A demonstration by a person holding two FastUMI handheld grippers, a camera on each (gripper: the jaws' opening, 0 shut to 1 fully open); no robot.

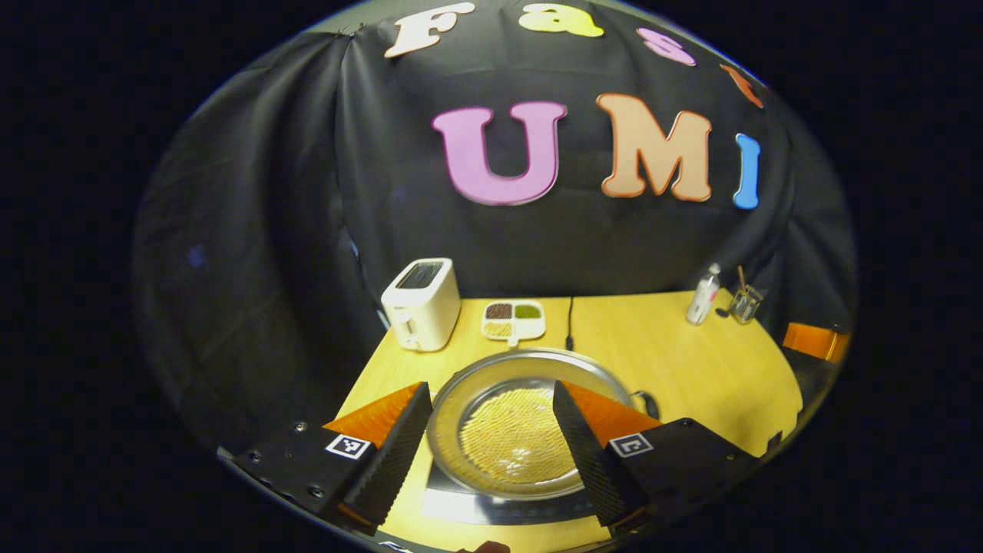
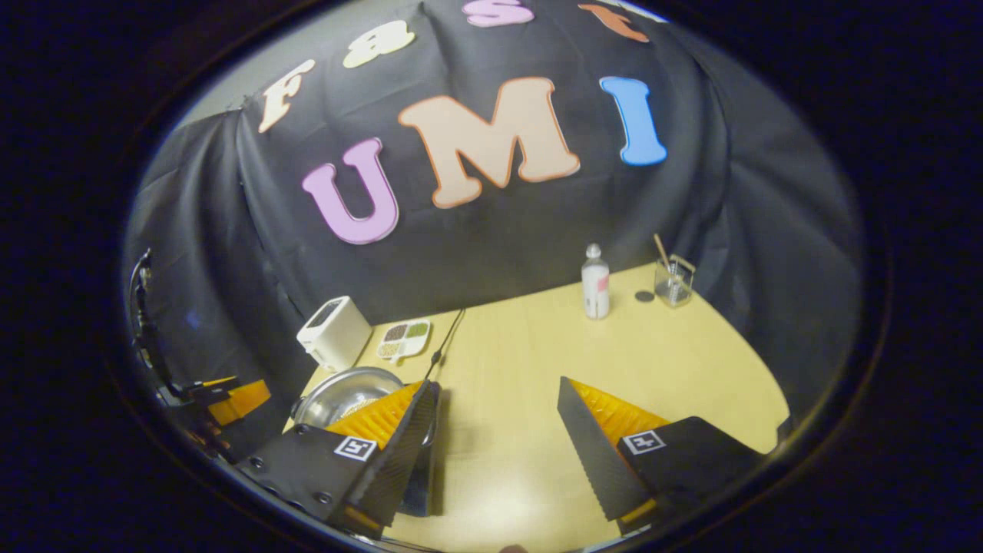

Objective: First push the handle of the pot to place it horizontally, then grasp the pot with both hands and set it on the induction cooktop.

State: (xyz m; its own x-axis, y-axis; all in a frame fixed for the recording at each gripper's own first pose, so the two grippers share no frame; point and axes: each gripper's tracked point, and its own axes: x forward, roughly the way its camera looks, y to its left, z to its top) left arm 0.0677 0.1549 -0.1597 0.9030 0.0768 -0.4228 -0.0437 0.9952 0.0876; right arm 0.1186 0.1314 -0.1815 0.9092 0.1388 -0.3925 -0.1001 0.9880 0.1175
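The table (image 1: 676, 361) is a pale wooden top running back to the booth's cloth wall, with small kitchen things lined up along its far edge, which leaves the near part free for work. At the near left sits the pot (image 1: 507, 430), a wide, shallow steel vessel with a patterned bottom, resting on the dark induction cooktop (image 1: 491, 503), whose near edge shows beneath it. By that, the carry looks finished, or nearly so. A small dark shape by the pot's right rim may be its handle, but I cannot tell how it lies.

The left gripper (image 1: 491, 430) hangs above the pot, jaws spread wide with one on each side of the bowl and nothing between them. It seems to have let go, or to be checking the seating. The right gripper (image 2: 499, 438) is just as wide open and empty, held over bare table to the right of the pot (image 2: 345, 392), which sits beyond its left finger.

At the far left stands a white toaster (image 1: 421, 303). Right of it lies a sectioned dish (image 1: 513, 319) of grains, and beside that a cord (image 1: 569, 322) leads back. Far right are a small bottle (image 2: 595, 283) and a glass holder (image 2: 673, 280) with a stick in it.
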